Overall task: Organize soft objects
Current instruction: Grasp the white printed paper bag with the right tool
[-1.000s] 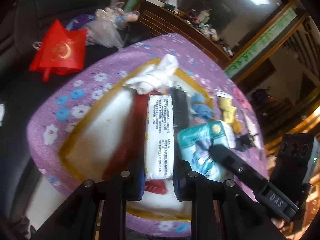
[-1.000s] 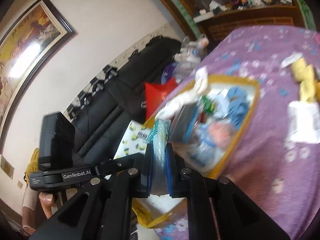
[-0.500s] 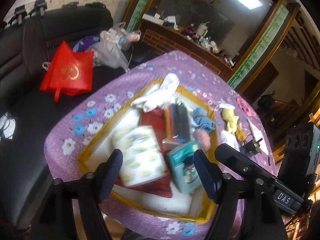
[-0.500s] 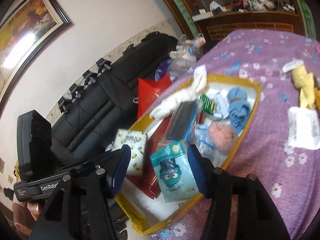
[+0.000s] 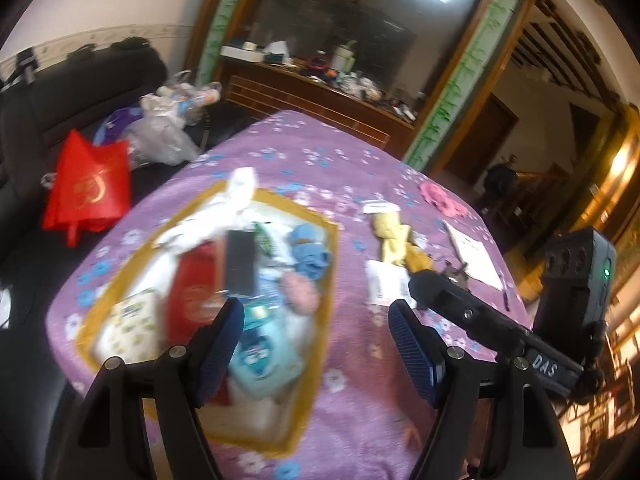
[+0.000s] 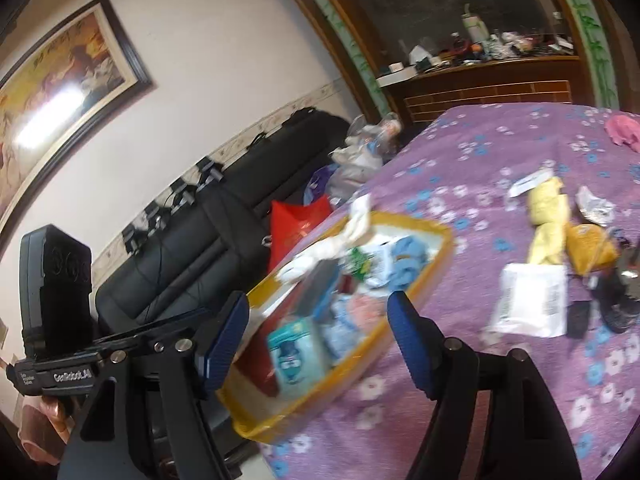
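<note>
Teal tissue pack [image 5: 262,354] lies in yellow tray [image 5: 330,268] (beneath gaping left tongs [image 5: 316,350]).

A purple cloth with small flowers [image 5: 352,168] covers the surface. Beyond its left edge stands a black sofa [image 6: 240,232], and on the sofa lie a red bag with a gold print [image 5: 90,188] and some clear plastic bags [image 5: 164,136]. On the wall above the sofa hangs a framed painting [image 6: 60,92]. Behind the far edge of the surface there is a wooden sideboard [image 5: 312,100] carrying many small, unclear items.
</note>
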`<state>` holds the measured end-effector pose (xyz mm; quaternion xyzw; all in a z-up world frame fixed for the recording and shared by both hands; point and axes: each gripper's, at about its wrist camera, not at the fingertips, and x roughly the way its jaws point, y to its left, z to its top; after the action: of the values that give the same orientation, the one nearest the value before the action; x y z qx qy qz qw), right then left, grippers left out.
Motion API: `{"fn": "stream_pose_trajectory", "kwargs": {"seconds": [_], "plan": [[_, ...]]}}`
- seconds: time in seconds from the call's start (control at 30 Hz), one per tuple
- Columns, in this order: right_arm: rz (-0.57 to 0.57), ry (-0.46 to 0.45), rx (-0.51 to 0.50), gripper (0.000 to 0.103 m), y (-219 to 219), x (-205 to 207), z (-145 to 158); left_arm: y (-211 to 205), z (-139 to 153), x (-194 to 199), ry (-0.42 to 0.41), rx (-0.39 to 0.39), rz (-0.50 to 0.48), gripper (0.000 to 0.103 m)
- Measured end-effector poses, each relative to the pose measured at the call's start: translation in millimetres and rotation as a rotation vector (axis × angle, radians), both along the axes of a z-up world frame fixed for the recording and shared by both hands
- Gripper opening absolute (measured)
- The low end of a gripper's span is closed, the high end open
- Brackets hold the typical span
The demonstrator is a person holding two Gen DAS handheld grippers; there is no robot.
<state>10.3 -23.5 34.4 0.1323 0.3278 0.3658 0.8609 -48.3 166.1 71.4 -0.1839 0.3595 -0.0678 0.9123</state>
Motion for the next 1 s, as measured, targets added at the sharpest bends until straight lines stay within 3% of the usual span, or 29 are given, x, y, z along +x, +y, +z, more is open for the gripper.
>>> {"fn": "stream_pose_trajectory", "kwargs": {"seconds": [0.17,0.43,0.7,1.0], "plan": [[-0.043,0.006,-0.027,0.072,-34,11,1,-32,-4,24,0.028,-0.037,-0.082,0.078],[-0.169,0.005,-0.035,0.072,-98,34,10,-74,-10,63,0.088,-0.033,-0.182,0.078],[-0.280,0.050,-0.088,0.072,-141,101,11,-108,-27,116,0.191,0.011,-0.223,0.078],[-0.253,0.193,-0.308,0.072,-148,192,-18,-152,-74,185,0.324,0.093,-0.236,0.078]]}}
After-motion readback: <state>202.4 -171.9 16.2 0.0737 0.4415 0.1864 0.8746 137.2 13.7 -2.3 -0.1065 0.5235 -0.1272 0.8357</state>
